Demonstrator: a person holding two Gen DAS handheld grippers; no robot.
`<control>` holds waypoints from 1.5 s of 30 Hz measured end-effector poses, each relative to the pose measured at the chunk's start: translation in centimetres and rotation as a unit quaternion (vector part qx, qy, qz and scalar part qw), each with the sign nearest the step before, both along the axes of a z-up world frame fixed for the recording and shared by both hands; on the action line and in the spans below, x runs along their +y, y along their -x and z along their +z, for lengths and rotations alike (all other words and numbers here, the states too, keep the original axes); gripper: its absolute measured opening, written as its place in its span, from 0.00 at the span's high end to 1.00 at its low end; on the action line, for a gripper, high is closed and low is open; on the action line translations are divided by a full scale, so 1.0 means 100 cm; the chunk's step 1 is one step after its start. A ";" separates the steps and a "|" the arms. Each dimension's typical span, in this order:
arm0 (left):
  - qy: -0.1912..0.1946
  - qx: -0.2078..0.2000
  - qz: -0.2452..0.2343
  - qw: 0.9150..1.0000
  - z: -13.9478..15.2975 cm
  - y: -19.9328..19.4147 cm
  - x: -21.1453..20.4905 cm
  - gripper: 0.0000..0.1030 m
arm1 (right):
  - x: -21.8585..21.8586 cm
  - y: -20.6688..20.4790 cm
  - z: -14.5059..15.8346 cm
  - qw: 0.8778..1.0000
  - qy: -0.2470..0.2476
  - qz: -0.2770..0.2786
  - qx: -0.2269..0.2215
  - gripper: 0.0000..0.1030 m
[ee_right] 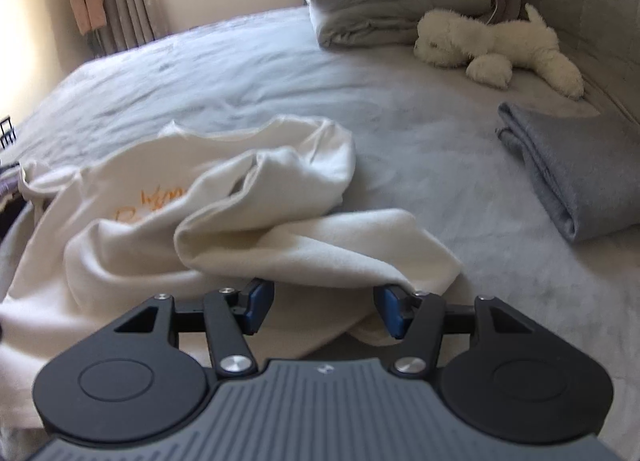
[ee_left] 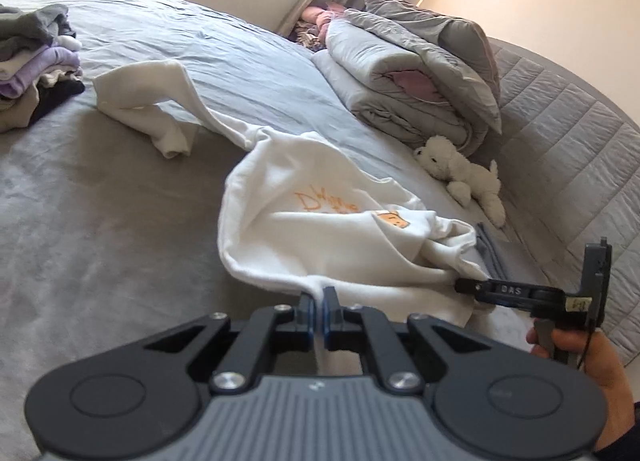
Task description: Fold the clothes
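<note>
The white sweatshirt (ee_left: 304,229) lies crumpled across the middle of the bed (ee_left: 100,221), its orange lettering partly buried in folds and one sleeve trailing toward the far edge. It is not yet laid flat, so this garment looks to be at the very start of its fold. The left hand-held gripper (ee_left: 319,301) is closed on a pinch of the sweatshirt's near edge, and the cloth rises to a small peak between its fingers. The right hand-held gripper (ee_right: 318,311) stands open, its blue pads (ee_right: 256,307) spread either side of a bunched lower fold without clamping it. A pile of clothes (ee_left: 36,61) sits by the bed's left edge, and a folded grey cloth (ee_right: 568,181) lies toward the right edge near a white plush dog (ee_right: 496,45), which suggests earlier items are finished. A rolled quilt (ee_left: 420,73) rests by the headboard. Hard to make out: the print's full wording, where the second sleeve lies, and how neatly the pile is folded
</note>
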State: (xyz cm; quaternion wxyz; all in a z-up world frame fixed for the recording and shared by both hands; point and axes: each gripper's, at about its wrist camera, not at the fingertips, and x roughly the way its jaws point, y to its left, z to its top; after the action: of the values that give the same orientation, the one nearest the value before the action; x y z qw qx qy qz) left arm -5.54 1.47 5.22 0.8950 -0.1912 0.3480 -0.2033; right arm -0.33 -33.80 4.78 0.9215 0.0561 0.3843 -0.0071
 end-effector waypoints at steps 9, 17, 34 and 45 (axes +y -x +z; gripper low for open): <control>-0.047 -0.006 0.010 0.999 0.002 -0.005 -0.004 0.96 | 0.011 0.007 0.003 0.999 0.048 -0.006 -0.017 0.43; -0.085 -0.012 0.013 0.996 0.003 -0.008 -0.009 0.96 | 0.020 0.010 0.003 0.998 0.047 0.031 -0.017 0.43; -0.044 -0.015 0.068 0.997 0.028 -0.012 0.039 0.96 | 0.051 0.044 0.014 0.984 -0.026 0.175 -0.008 1.00; -0.063 0.007 0.086 0.994 0.024 -0.009 0.060 0.90 | 0.059 0.065 0.029 0.969 -0.092 0.226 -0.028 1.00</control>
State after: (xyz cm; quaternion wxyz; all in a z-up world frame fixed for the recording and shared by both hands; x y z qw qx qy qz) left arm -4.64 7.51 7.61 0.9169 -0.1650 0.3487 -0.1020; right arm -6.81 -27.86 7.68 0.9006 0.0529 0.3598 0.2383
